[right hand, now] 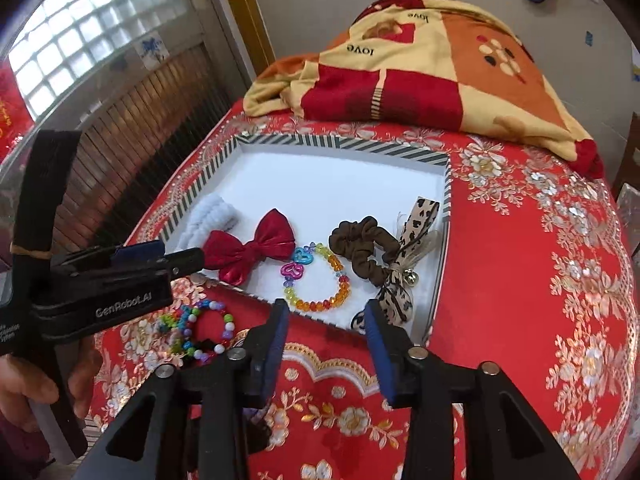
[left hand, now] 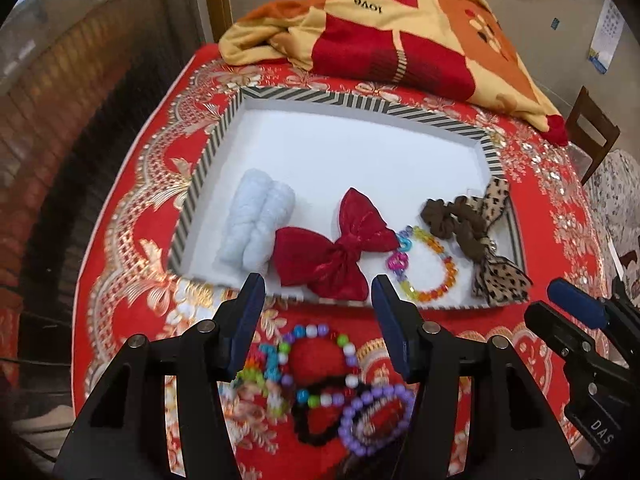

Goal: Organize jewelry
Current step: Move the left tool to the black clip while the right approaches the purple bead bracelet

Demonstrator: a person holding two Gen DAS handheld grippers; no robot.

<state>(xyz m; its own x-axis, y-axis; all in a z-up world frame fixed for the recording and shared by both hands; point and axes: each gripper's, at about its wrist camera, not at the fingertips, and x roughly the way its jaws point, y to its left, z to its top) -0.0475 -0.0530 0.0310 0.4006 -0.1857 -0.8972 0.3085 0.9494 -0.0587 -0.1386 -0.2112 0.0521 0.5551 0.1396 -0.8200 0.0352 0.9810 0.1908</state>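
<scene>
Nearest the left wrist camera, the left gripper (left hand: 316,292) stands wide open and empty above a small heap of beaded bracelets (left hand: 320,384) on the red embroidered cloth (right hand: 520,280), probably because these are waiting for their turn. The right gripper (right hand: 328,316) is open too, holding nothing. In the striped tray (left hand: 212,148) lie, along the near side, a white scrunchie (left hand: 256,224), red bow (left hand: 336,248), coloured bracelet (left hand: 424,264), brown scrunchie (left hand: 460,220) and leopard bow (left hand: 496,248), in one row so each stays easy to see.
</scene>
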